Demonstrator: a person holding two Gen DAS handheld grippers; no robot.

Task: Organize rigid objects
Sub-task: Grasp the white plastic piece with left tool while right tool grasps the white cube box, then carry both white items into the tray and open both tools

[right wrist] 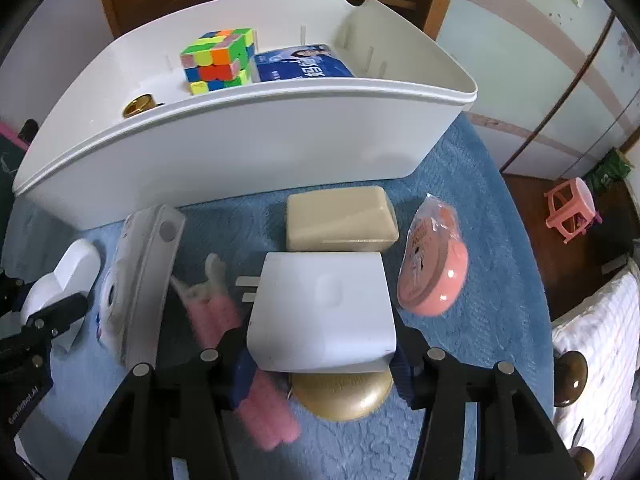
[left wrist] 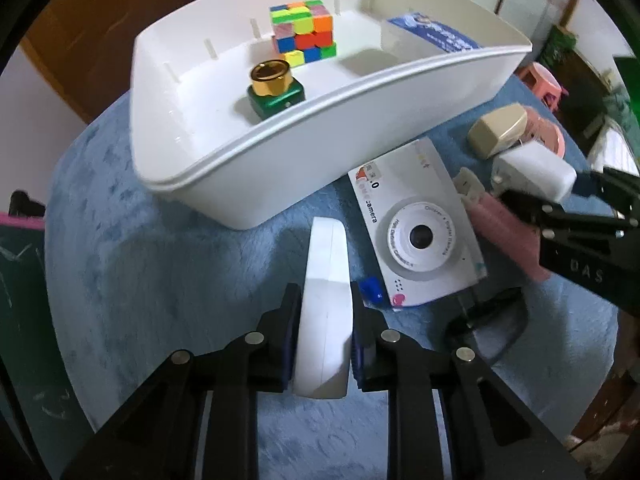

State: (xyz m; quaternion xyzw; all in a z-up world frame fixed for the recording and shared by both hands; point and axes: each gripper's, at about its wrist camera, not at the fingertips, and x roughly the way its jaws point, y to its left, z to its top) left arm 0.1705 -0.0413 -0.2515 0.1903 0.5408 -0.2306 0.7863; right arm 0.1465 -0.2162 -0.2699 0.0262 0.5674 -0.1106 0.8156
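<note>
Both tongs are loaded as I read it: my left tongs [left wrist: 325,344] are pinching a flat white case [left wrist: 326,312] held on edge between the pads, its long axis running straight ahead along the fingers, and my right tongs [right wrist: 322,364] are clamped across the sides of a white charger block [right wrist: 322,306] whose two prongs point off to the left. What the next move turns on is the white bin [left wrist: 280,168], which sits directly ahead of both tongs on the blue rug [left wrist: 140,260], its near wall rising between each held piece and the space inside. From the left wrist view the bin lies ahead and slightly left, with open floor visible to the right of the green bottle with the gold cap [left wrist: 274,92] and in front of the colour cube [left wrist: 304,34]; a blue packet [left wrist: 434,34] lies against the right end. I judge the left tongs the nearer to an empty patch, so the case would go up and over the rim first, nose forward. The charger, seen from the right wrist view, has the same wall in front of it, beyond a beige block [right wrist: 340,220] just ahead of it. A toy camera [left wrist: 416,236], a pink fuzzy piece [right wrist: 224,320], a pink round packet [right wrist: 434,260] and a gold disc [right wrist: 342,396] under the charger remain on the rug, near the tongs. The risk I see is clipping the rim with the case's leading edge.
</note>
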